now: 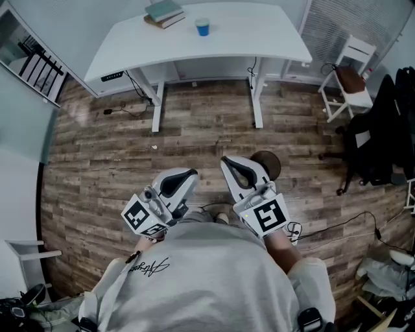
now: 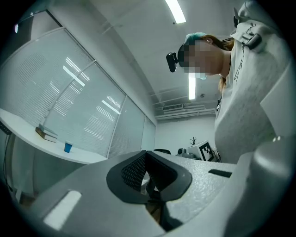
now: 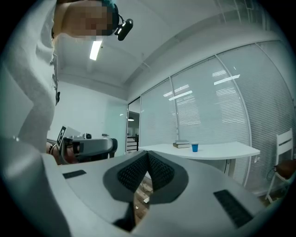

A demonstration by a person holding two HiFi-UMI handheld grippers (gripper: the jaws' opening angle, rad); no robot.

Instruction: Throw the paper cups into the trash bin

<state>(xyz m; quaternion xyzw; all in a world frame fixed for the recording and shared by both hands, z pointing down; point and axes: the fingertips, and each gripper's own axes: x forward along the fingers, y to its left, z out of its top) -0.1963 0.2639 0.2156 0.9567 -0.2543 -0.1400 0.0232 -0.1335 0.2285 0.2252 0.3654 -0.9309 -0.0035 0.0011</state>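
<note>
A blue paper cup stands on the white desk at the far side of the room. It also shows small in the left gripper view and in the right gripper view. I hold both grippers close to my body, well short of the desk. My left gripper is shut, its dark pads meeting at the tips with nothing between them. My right gripper is shut and empty too. A dark round object sits on the floor just beyond the right gripper.
Books lie on the desk left of the cup. A white chair and a dark draped chair stand at the right. Cables run over the wooden floor. A rack stands at the left wall.
</note>
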